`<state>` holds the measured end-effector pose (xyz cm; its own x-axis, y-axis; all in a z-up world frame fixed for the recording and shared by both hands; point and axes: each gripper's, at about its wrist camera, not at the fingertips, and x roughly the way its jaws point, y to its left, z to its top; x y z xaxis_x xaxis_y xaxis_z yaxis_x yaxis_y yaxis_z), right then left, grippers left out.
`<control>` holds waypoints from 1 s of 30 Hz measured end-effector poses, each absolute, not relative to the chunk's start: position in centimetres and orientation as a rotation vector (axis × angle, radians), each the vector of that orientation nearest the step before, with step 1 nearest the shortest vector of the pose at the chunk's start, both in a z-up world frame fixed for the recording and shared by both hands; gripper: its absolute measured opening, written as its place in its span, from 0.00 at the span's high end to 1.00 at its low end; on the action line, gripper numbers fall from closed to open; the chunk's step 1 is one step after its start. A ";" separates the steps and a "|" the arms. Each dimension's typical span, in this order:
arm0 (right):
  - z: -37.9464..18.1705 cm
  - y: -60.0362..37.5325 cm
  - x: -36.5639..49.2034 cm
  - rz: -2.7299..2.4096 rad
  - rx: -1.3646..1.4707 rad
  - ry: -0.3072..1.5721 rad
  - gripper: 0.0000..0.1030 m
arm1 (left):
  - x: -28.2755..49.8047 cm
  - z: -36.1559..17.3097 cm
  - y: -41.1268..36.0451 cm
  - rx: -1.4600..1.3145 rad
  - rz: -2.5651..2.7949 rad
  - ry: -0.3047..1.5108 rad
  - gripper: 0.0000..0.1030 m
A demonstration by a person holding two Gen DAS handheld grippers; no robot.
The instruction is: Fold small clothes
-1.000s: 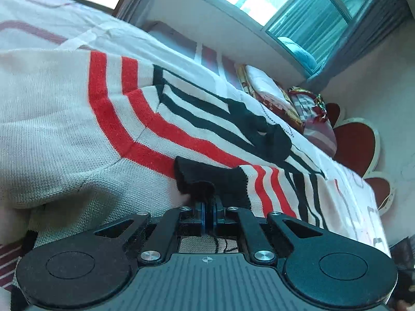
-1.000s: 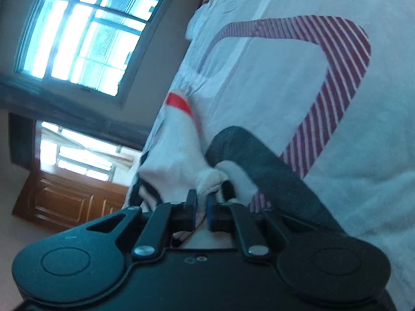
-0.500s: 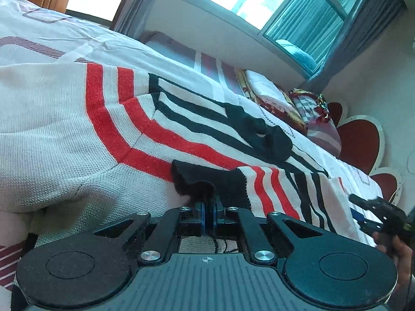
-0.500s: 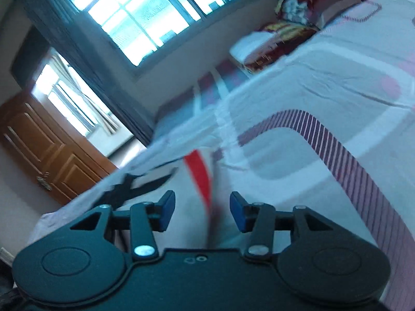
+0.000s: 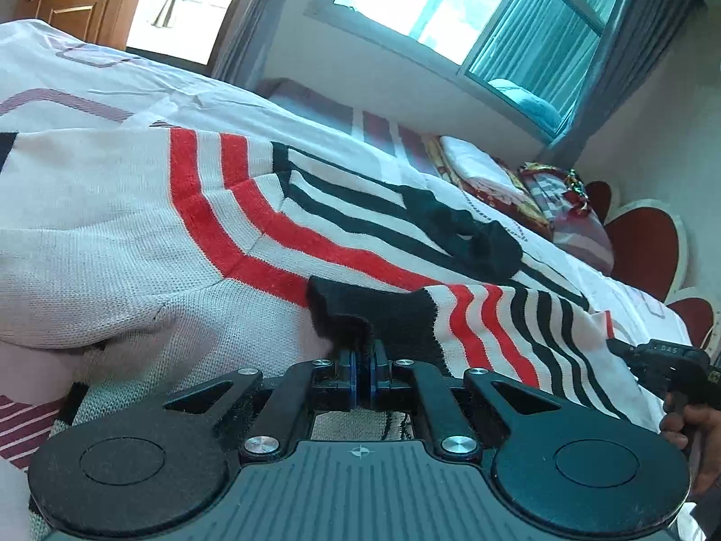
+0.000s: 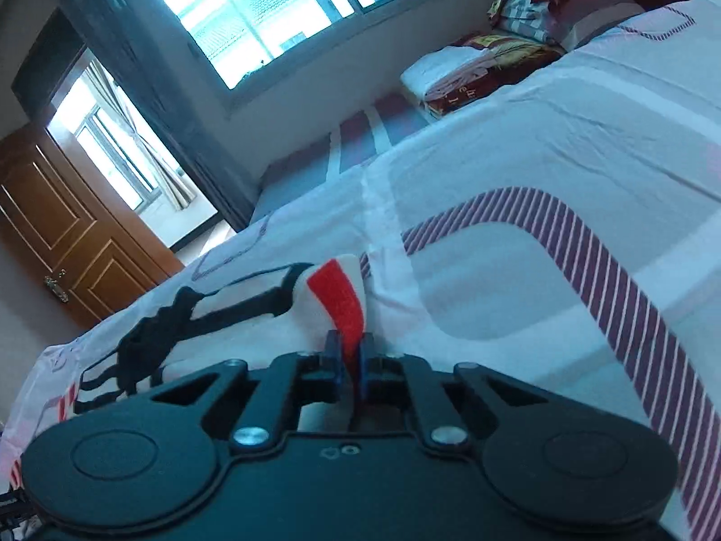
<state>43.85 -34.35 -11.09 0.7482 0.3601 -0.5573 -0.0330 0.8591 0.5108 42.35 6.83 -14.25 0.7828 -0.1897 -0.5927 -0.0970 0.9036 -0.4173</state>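
Note:
A knitted sweater [image 5: 135,234], cream with red and black stripes, lies spread on the bed. My left gripper [image 5: 362,360] is shut on the black cuff [image 5: 383,315] of its striped sleeve, folded over the body. My right gripper [image 6: 350,351] is shut on a cream and red edge of the sweater [image 6: 338,293], low over the bed. The right gripper also shows at the right edge of the left wrist view [image 5: 653,356], at the sweater's far side.
The bed sheet [image 6: 518,234] is white with striped maroon bands. Folded bedding and pillows [image 5: 518,185] are stacked near the red headboard [image 5: 640,248]. Windows and a wooden door [image 6: 58,243] stand beyond the bed.
My right gripper let go, opened, moved to the sweater's edge and shut on its red-striped fabric. My left gripper stayed shut on the cuff.

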 end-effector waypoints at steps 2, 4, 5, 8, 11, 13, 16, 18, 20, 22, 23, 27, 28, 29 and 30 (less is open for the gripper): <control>-11.1 -34.3 43.9 0.217 0.504 0.696 0.94 | 42.3 -14.1 7.0 -0.445 -0.066 0.683 0.95; -10.8 -34.1 43.7 0.216 0.480 0.701 0.90 | 41.8 -13.5 7.5 -0.428 -0.072 0.682 0.95; -10.3 -34.1 43.4 0.209 0.459 0.701 0.83 | 41.4 -13.0 7.7 -0.410 -0.052 0.674 0.95; -7.5 -33.3 41.9 0.243 0.359 0.633 0.61 | 40.7 -10.5 7.4 -0.394 -0.030 0.575 0.95; -6.2 -30.1 41.9 0.351 0.221 0.648 0.81 | 44.1 -9.0 3.4 -0.350 -0.159 0.572 0.95; -6.3 -27.4 42.5 0.395 0.144 0.657 0.87 | 46.8 -8.8 0.2 -0.323 -0.259 0.592 0.95; -6.9 -24.5 43.7 0.433 0.116 0.676 0.87 | 49.6 -9.4 -3.1 -0.270 -0.316 0.640 0.94; -7.5 -23.0 44.4 0.460 0.088 0.707 0.86 | 50.5 -10.4 -3.7 -0.247 -0.305 0.682 0.94; -8.1 -21.5 44.5 0.468 0.007 0.722 0.85 | 51.0 -12.0 -3.4 -0.213 -0.237 0.749 0.94; -8.6 -21.7 44.6 0.430 -0.024 0.718 0.90 | 50.1 -12.7 -1.5 -0.266 -0.239 0.725 0.94; -8.6 -22.4 44.8 0.409 0.008 0.718 0.90 | 49.7 -12.7 -0.9 -0.281 -0.241 0.720 0.94; -8.5 -24.8 45.2 0.322 0.091 0.712 1.00 | 48.4 -12.5 -0.1 -0.238 -0.222 0.701 0.94; -8.4 -25.1 45.2 0.312 0.109 0.708 1.00 | 48.1 -12.5 -0.1 -0.230 -0.223 0.693 0.94; -8.4 -25.2 45.1 0.307 0.118 0.710 1.00 | 47.9 -12.6 0.0 -0.223 -0.227 0.685 0.94; -8.5 -25.0 45.1 0.310 0.123 0.720 1.00 | 47.9 -12.4 -0.1 -0.222 -0.235 0.683 0.94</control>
<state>45.14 -24.97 -8.53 0.7088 0.3208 -0.6283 -0.2367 0.9471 0.2166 47.89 -0.06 -12.37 0.7510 -0.2858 -0.5952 0.1409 0.9501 -0.2784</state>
